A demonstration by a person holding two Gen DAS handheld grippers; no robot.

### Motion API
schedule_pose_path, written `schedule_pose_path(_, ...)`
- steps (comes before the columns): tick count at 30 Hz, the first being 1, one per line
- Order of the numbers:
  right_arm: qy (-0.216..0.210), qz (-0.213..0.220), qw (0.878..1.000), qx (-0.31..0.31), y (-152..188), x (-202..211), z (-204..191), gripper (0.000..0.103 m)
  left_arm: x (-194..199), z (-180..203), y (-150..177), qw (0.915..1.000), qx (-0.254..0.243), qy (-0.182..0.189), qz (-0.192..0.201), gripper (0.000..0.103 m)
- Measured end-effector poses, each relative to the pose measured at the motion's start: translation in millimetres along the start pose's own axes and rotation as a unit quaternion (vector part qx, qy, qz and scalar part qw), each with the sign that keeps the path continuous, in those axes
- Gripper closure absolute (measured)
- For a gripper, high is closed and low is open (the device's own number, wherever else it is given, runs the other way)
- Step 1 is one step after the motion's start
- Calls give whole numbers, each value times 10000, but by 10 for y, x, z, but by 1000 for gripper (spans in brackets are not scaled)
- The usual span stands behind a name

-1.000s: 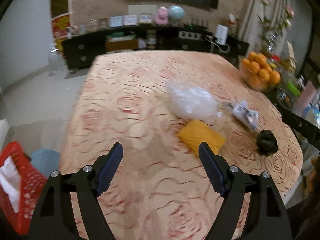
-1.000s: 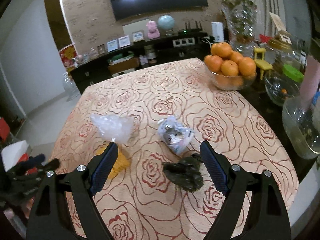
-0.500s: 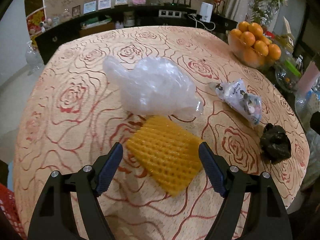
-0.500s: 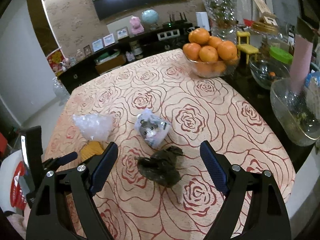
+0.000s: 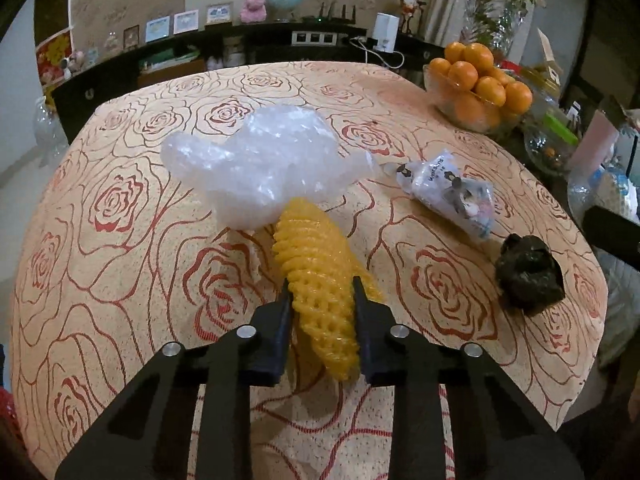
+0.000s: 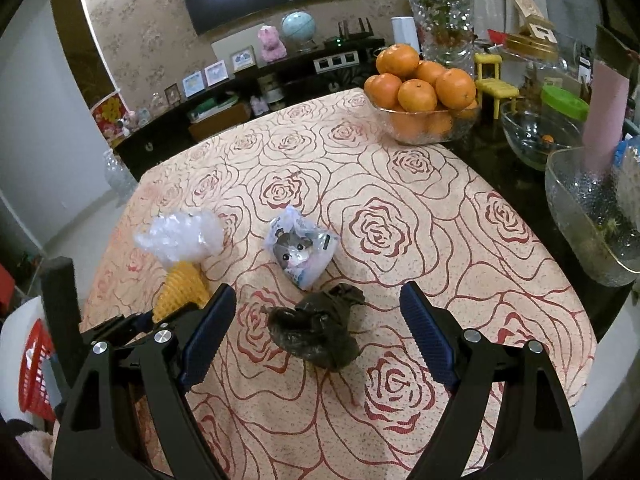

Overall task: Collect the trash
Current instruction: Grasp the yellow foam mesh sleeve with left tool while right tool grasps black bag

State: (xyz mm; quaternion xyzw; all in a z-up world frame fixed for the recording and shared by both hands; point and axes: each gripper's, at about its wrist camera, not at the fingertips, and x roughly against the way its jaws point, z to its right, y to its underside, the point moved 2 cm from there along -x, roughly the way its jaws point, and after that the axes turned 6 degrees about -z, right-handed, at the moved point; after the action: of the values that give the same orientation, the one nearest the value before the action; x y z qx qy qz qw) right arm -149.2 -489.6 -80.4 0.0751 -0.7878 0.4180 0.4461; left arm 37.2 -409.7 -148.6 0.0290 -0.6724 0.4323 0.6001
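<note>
Woven tablecloth [image 5: 120, 280]; yellow foam netting [image 5: 316, 280]; crinkled glossy plastic [image 5: 272, 160].

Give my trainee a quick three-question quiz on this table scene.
1. True or false: the left hand-held gripper is shut on the yellow foam net.
2. Which piece of trash lies between the open fingers of the right hand-held gripper? A) clear plastic bag B) black bag C) printed wrapper
3. Fill in: the glass bowl at the table's far corner holds ____.

Key:
1. True; its jaws have just been closing and now pinch the net.
2. B, the black bag, not yet gripped.
3. Oranges.
</note>
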Motion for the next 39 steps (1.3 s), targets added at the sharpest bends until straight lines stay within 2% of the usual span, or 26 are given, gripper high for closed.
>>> schedule_pose_path(10, -244, -340, 9991, 99, 81, -295, -48, 22, 252, -281, 72, 9989, 466, 60, 63, 79)
schedule_pose_path(19, -53, -505, 9983, 269, 151, -546, -45, 23, 600, -480, 72, 9974, 593, -129, 390, 79)
schedule_pose_path(20, -23, -520, 9983, 280, 153, -564, -40, 25, 634, -506, 69, 9971, 612, -141, 424, 79)
schedule_pose_path(25, 88, -697, 9966, 432, 179, -664, -47, 51, 745, -615, 59, 9958, 707, -211, 536, 79)
schedule_pose_path(28, 193, -738, 9958, 505, 193, -687, -64, 59, 774, -650, 62, 9953, 737, -253, 570, 79)
schedule_pose_path(33, -1, -554, 9969, 566, 146, -560, -148, 63, 836, -673, 60, 9948, 697, -379, 643, 79)
schedule_pose_path(39, -253, -129, 9966, 768, 50, -315, -392, 63, 961, -651, 47, 9938, 604, -512, 787, 79)
